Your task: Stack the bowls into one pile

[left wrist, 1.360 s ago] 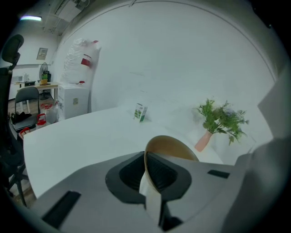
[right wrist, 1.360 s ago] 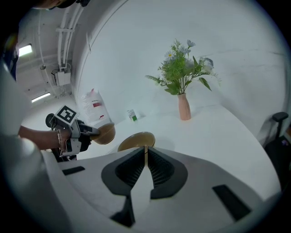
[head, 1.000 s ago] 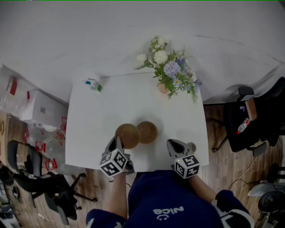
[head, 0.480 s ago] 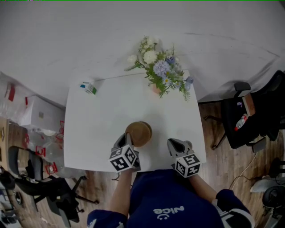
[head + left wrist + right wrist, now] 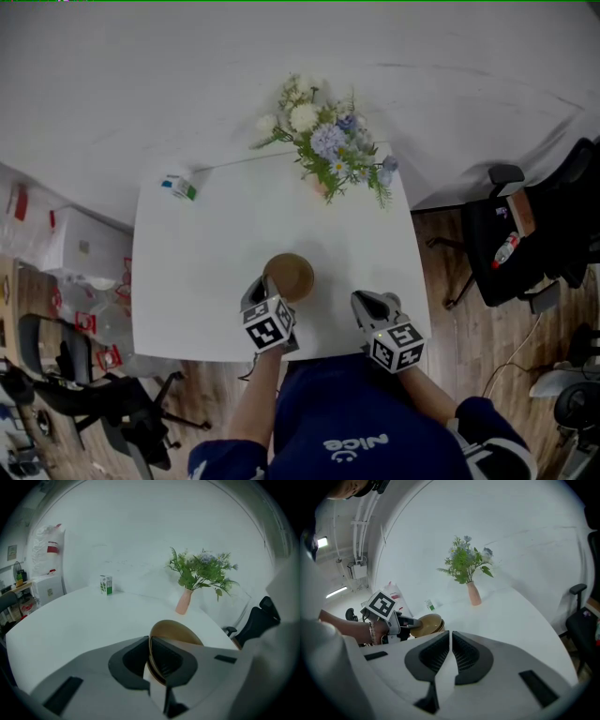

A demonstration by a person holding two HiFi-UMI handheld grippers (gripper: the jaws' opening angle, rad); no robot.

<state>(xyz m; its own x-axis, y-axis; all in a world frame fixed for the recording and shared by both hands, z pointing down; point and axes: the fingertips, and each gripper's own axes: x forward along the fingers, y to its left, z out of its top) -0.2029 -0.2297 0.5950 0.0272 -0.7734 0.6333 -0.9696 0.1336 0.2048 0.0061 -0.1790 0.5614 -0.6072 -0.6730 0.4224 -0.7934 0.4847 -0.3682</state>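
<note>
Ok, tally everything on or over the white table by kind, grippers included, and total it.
Round brown bowls: 2, stacked
Pink vase of flowers: 1
Small green-and-white carton: 1
Two-jaw grippers: 2, the left gripper clamped on the upper bowl, the right gripper shut and empty
Total: 6

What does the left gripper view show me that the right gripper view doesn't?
Only the left gripper view: the left tool close up, its jaws clamped on the rim of the brown bowl.
Only the right gripper view: the right tool, shut and empty; the person's forearm behind the left tool; what looks like a second bowl under the held one.
Both: the white table, the flower vase and the small carton.
</note>
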